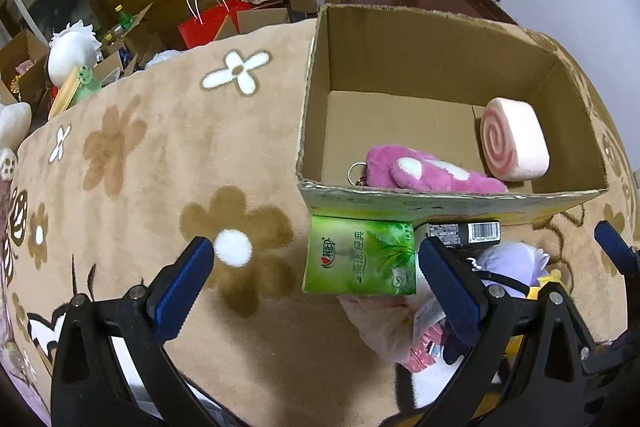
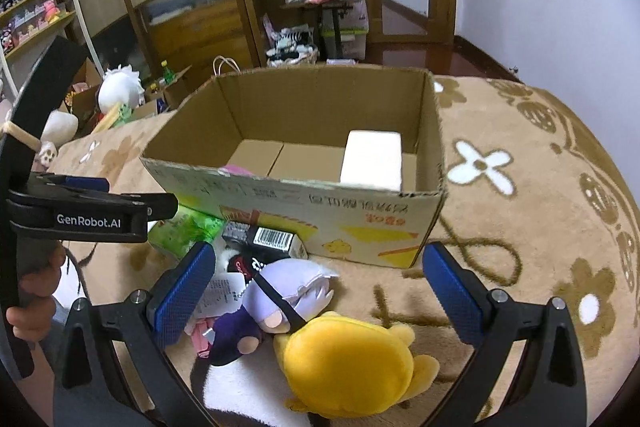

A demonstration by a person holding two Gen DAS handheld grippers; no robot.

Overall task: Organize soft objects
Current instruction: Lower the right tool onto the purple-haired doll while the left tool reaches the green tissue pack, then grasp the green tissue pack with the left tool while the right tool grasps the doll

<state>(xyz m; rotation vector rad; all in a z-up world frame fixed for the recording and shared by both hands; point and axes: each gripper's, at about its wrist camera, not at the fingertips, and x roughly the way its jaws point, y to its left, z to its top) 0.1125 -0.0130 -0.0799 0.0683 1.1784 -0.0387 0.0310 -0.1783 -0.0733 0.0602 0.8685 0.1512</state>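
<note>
Here, both my grippers hover empty — fingers apart.
Left gripper [image 1: 316,267] near the tissue pack [image 1: 359,259]; right gripper [image 2: 320,279] above the yellow plush [image 2: 352,367] — beside the cardboard box [image 2: 304,211].

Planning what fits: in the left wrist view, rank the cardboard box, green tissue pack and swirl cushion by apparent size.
1. cardboard box, clearly largest.
2. green tissue pack.
3. swirl cushion; it sits farther away, so its rank against the pack is unsure.

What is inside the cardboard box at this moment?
Inside the cardboard box lie a pink plush with a key ring and a swirl roll cushion. The near wall hides the floor strip behind it.
</note>
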